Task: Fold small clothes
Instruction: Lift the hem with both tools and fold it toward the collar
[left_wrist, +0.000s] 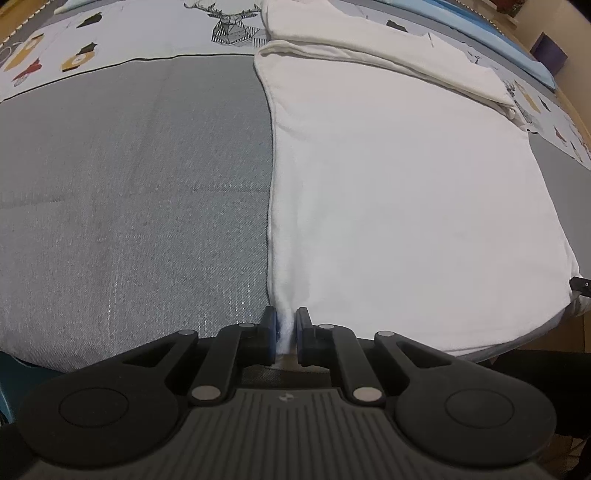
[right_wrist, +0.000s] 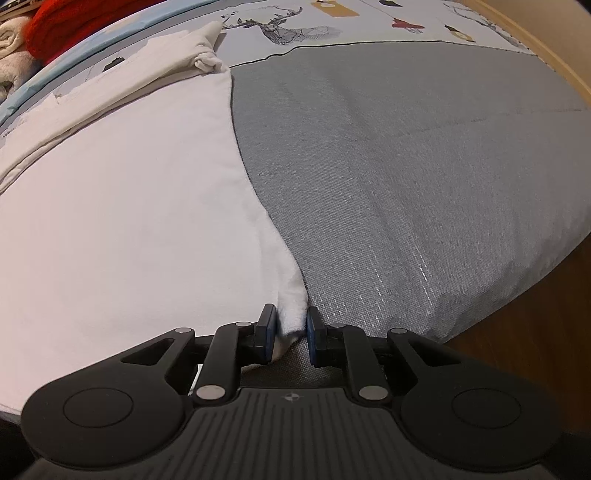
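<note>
- White garment (left_wrist: 406, 192) lies flat on the grey cover (left_wrist: 129, 206) of a bed; its near hem is at the bed's near edge.
- Left gripper (left_wrist: 285, 328): jaws nearly closed, blue pads pinching the garment's near left corner; a thin fold of white cloth shows between the pads.
- Right gripper (right_wrist: 291, 328): jaws narrow, a bunched near right corner of the white garment (right_wrist: 129, 221) pressed between the pads; the gap is a little wider than the left one's.
- Both grippers point steeply down at the hem.
- Far end of the garment: a sleeve (left_wrist: 388, 55) lies folded across the top, its cuff bunched at the right side in the right wrist view.
- Beyond the grey cover (right_wrist: 406, 166) is a white patterned sheet with a line-drawn deer (left_wrist: 231, 26) and small coloured figures.
- Blue strip (left_wrist: 498, 40) runs along the far side of the bed, just past the garment.
- Red cloth (right_wrist: 74, 26) and pale rolled cloths (right_wrist: 14, 55) sit at the far left corner in the right wrist view, well apart from the garment.
- Grey cover on either side of the garment carries nothing; brown floor (right_wrist: 535, 332) shows past the bed's near right corner.
</note>
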